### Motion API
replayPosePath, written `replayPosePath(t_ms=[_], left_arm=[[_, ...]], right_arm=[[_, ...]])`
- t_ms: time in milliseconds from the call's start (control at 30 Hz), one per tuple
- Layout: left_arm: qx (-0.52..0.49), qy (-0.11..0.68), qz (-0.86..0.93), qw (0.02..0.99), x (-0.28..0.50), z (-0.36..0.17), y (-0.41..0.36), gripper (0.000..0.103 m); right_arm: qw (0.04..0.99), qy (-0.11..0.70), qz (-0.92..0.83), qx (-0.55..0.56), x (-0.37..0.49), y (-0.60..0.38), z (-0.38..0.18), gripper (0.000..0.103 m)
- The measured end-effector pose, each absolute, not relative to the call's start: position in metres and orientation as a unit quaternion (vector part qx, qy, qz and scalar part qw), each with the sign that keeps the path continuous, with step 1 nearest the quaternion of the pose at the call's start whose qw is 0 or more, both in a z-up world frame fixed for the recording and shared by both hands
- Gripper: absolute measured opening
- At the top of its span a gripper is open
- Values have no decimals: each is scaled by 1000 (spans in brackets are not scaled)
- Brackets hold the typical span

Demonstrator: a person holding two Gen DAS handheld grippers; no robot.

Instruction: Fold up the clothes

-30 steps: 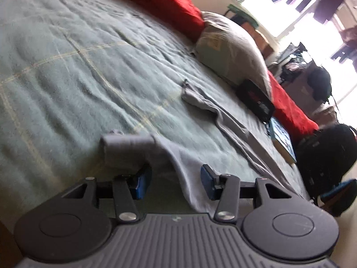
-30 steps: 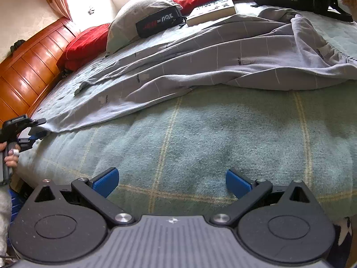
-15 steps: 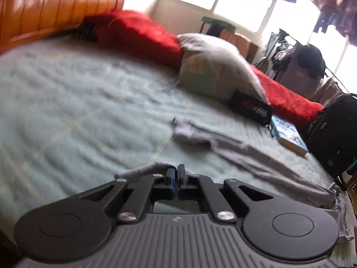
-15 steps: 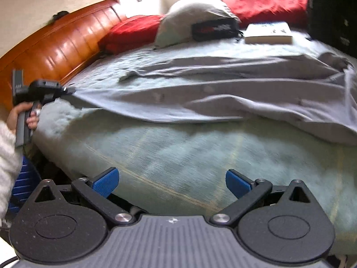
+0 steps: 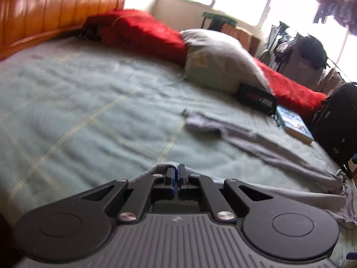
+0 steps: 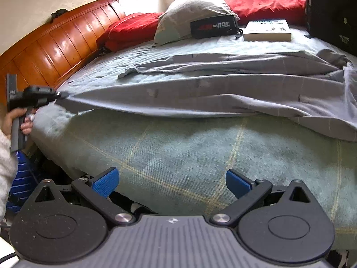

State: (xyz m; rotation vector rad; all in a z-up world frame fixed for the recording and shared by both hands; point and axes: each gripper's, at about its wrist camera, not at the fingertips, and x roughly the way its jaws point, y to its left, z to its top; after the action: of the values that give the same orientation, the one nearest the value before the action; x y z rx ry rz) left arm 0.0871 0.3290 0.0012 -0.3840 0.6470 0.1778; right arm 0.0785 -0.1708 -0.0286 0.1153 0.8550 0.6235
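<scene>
At the near left edge of the bed [image 6: 200,156], the left gripper [image 5: 176,176] is clenched on a corner of the grey garment [image 6: 223,89], lifting that corner off the green checked blanket [image 5: 78,111] while the rest of the cloth lies spread toward the bed's right edge. The right gripper [image 6: 171,181] hangs over the near edge with its blue pads wide apart and nothing between them. Along the far edge lie red pillows [image 6: 131,30], a grey pillow [image 6: 189,9], a black pouch [image 6: 214,28] and a book [image 6: 267,31]; whether the pouch holds anything cannot be told.
</scene>
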Motion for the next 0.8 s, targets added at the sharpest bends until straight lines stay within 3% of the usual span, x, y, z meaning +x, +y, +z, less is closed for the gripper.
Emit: replayPosePath(t_ms=[33,67,533,600,667,800], left_arm=[[-192,326,87,921,84,-4,333,11],[-196,332,89,918,81,-7,336,12],[-134,389,77,908,69,-22,331,17],[-148,378,87,910,70,-22,339,19],[-143,367,125,911,75,-19,345,32],[-137,354,164,911,91,-8,354,33]], right_arm=[[861,409,296,56,79,-172,-30,103],[860,411,296,57,79,-172,-31,103],[894,388,221,35,98,-215,-38,103],[899,390,199,23,106,-224,-43,103],[902,392,177,11,115,-233,-48,103],[898,409,159,37,124,-245,-67,103]])
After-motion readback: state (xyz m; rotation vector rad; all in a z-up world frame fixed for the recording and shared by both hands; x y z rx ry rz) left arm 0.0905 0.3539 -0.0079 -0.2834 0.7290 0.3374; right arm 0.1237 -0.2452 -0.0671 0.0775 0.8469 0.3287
